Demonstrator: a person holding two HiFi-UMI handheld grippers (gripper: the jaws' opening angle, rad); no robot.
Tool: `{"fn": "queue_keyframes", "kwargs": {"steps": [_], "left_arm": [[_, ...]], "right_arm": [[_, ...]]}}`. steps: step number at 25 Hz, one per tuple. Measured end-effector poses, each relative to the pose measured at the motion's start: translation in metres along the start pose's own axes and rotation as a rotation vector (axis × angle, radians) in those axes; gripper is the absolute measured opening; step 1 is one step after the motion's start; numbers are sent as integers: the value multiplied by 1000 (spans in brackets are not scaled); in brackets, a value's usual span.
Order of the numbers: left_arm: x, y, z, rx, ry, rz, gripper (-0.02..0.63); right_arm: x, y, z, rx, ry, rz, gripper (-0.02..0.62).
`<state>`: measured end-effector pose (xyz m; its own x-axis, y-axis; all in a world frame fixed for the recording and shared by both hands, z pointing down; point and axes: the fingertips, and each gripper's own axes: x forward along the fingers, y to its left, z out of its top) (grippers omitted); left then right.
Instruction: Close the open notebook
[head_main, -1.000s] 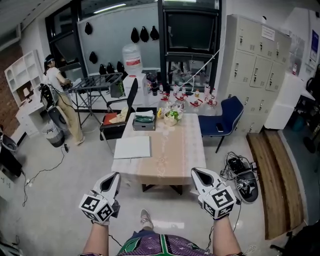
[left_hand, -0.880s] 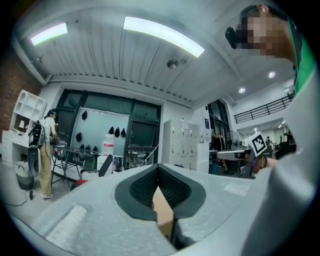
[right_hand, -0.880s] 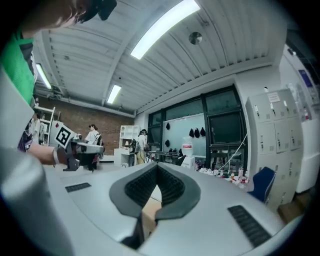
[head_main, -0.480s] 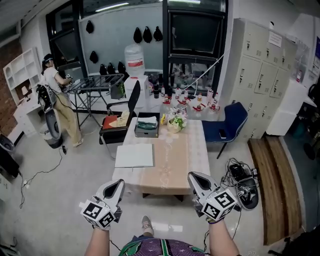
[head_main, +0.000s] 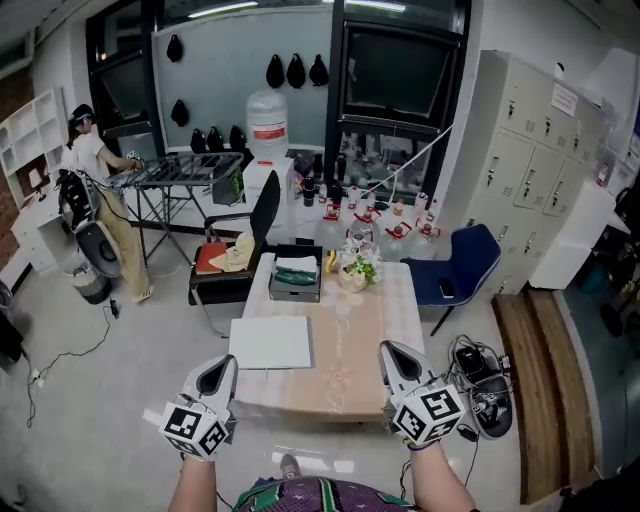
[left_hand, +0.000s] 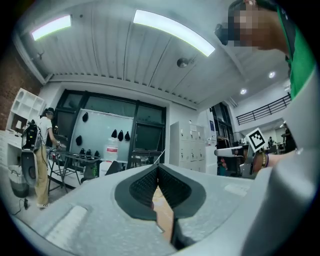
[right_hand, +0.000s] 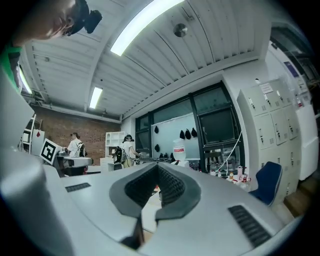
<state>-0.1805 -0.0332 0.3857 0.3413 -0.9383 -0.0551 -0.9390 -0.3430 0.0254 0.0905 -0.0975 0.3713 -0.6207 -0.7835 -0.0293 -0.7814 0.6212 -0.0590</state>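
Both claws were pressed together with nothing in them, the left claw (head_main: 221, 370) and right claw (head_main: 396, 357) low in the frame by the near edge of the bench (head_main: 372, 325). The notebook (head_main: 271, 342) lay flat mid-frame, right by the bench's left edge, so a hard poke could maybe push it off. Bare bench lay to its right, and a box (head_main: 296, 275) stood near, above it.

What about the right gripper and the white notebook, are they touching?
Apart. The head view shows a stretch of bare tablecloth between the right gripper and the white notebook.
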Motion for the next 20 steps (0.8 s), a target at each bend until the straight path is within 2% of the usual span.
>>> {"fn": "queue_keyframes", "kwargs": {"steps": [3,7,12,13,14,16,18,20], "left_arm": [[18,36,8,21,-6,18,17],[38,77,9,11,-12,37,17],[58,102,12,14,-25,36,17],[62,102,14,11,-32,35,19],[66,101,16,7,-41,30,48],[73,96,18,-1,-51,21,262],[76,92,18,1,-55,43,279],[74,86,17,7,-55,66,278]], "right_arm": [[37,-5,1,1,3,-44,-2],[74,-10,2,-8,-12,-87,-2],[101,-7,8,-21,-29,-62,-2],[105,-7,10,-24,-30,-46,38],[108,-8,12,-31,-31,-32,82],[113,-12,13,-50,-34,-16,171],[117,-16,12,-59,-23,-4,206],[116,-19,9,-62,-7,7,207]]}}
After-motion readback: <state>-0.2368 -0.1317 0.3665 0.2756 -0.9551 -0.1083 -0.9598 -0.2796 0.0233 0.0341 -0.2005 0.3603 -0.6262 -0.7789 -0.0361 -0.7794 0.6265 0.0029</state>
